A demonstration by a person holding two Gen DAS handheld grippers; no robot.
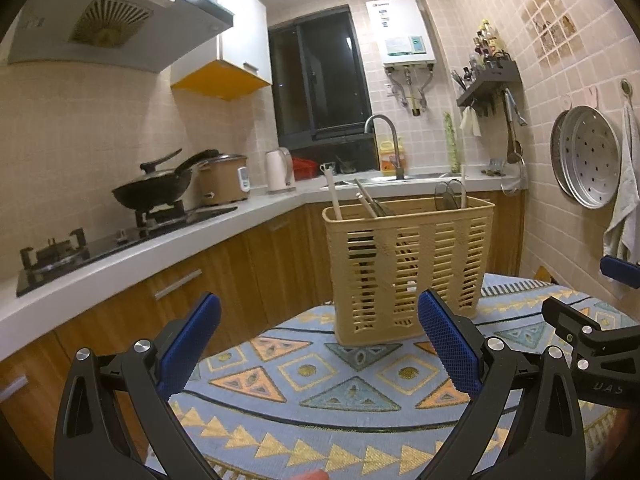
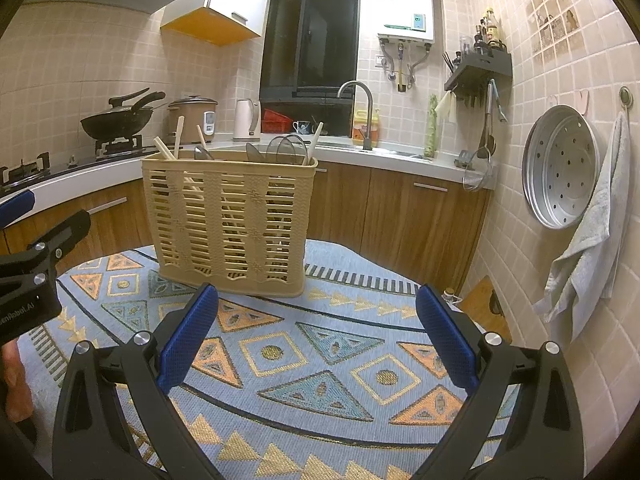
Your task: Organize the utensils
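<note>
**Beige slotted caddy loaded; both tongs empty**

Beige plastic utensil caddy stands upright on the patterned cloth of the counter, just ahead of both tools. Inside: wooden chopsticks and a pale handle at one end, a mesh skimmer and metal spoon bowls at the other. No loose utensils visible on the cloth.

Left tongs: spread wide, nothing between the pads. Right tongs: likewise wide and empty.

Handling, judged: caddy looks light, thin-walled, tall for its footprint, so it may tip if pushed high. Chopsticks are stiff, light, round and likely to slip; pinch mid-shaft above the rim. Skimmer mesh is bendable; take its handle, not the wire.
</note>
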